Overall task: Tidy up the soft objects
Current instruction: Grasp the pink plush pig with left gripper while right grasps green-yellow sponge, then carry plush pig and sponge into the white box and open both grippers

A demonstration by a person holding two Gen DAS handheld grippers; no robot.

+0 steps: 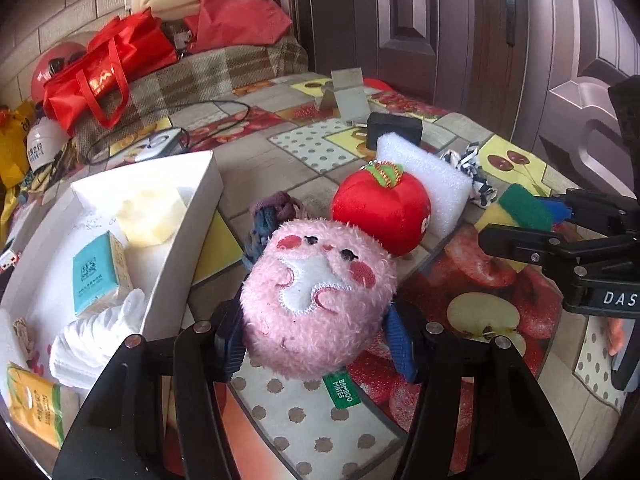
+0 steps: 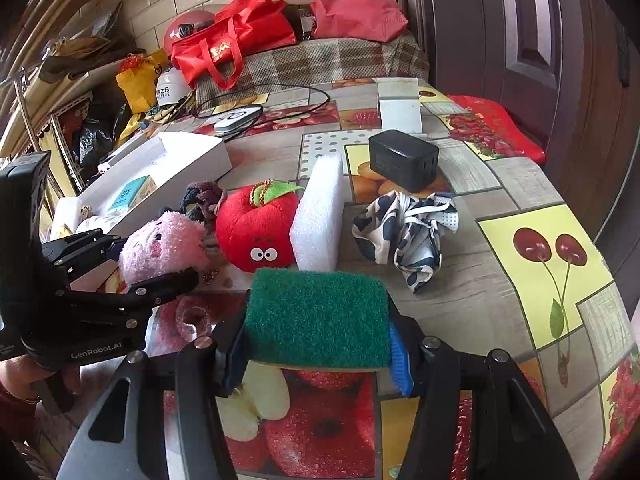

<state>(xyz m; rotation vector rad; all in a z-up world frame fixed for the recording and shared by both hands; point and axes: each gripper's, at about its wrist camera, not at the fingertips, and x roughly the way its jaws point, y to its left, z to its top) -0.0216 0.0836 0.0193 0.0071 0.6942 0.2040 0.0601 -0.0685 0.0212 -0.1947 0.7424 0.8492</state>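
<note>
Left gripper (image 1: 318, 340) clenches the pink plush toy (image 1: 318, 296) between its blue pads, above the fruit-print tablecloth (image 1: 304, 432). Right gripper (image 2: 318, 354) grasps the green scouring sponge (image 2: 318, 316). At the toy's one o'clock sits the red plush apple (image 1: 382, 210), touching the white foam block (image 1: 428, 178); the white box (image 1: 180, 236) lies at nine o'clock.

A lived-in home is shown: a table (image 2: 520, 184) is covered by a fruit-print cloth, red shopping bags (image 2: 236, 40) are piled on a plaid blanket (image 2: 320, 60), and a panelled wooden door (image 1: 460, 28) is seen behind.
</note>
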